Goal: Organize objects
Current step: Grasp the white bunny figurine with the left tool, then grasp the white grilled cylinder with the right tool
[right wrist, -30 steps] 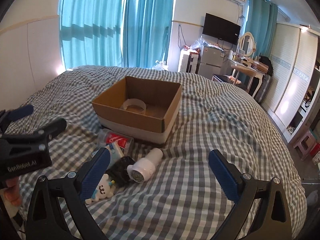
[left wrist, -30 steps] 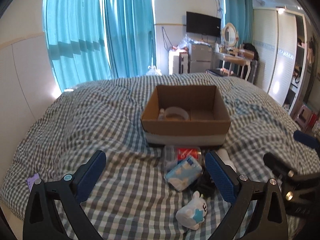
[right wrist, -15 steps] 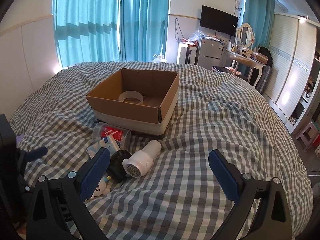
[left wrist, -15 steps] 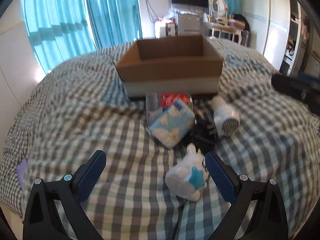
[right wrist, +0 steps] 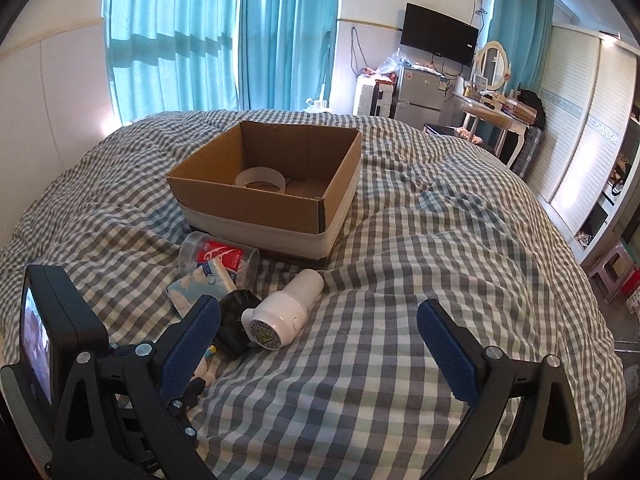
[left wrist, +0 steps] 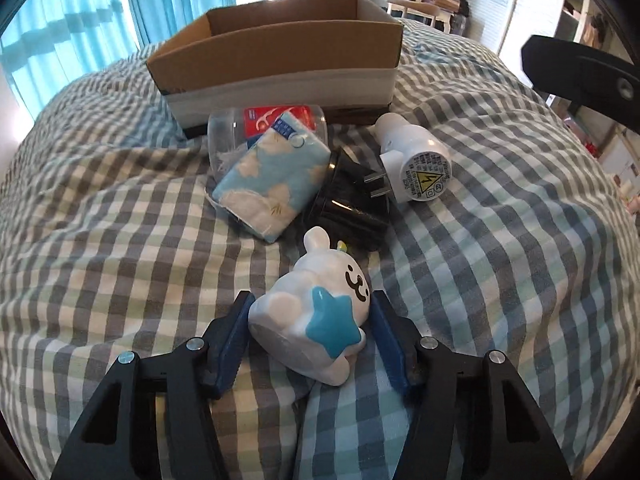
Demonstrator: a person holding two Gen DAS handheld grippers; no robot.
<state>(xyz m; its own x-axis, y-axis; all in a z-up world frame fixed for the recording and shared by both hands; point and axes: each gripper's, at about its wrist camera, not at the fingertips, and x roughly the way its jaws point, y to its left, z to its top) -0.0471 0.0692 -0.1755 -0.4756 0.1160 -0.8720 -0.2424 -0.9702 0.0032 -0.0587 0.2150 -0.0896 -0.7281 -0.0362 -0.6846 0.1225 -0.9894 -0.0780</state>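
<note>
My left gripper [left wrist: 310, 316] is shut on a white rabbit figure with a blue star [left wrist: 316, 316], which lies on the checked bedspread. Behind it lie a blue tissue pack [left wrist: 272, 184], a clear jar with a red label [left wrist: 268, 124], a black plug adapter [left wrist: 352, 200] and a white plug-in device [left wrist: 416, 160]. An open cardboard box [left wrist: 280, 44] stands beyond them. My right gripper [right wrist: 320, 332] is open and empty above the bed, right of the pile; the white device [right wrist: 284, 316] lies near its left finger. The box [right wrist: 272, 192] holds a roll of tape [right wrist: 260, 178].
The left gripper's body and screen [right wrist: 48, 344] fill the lower left of the right wrist view. The right gripper's body [left wrist: 580, 76] shows at the upper right of the left wrist view. Curtains, a desk and wardrobes stand beyond the bed.
My left gripper moved down and forward to the rabbit figure and closed on it. My right gripper stayed open and shifted slightly.
</note>
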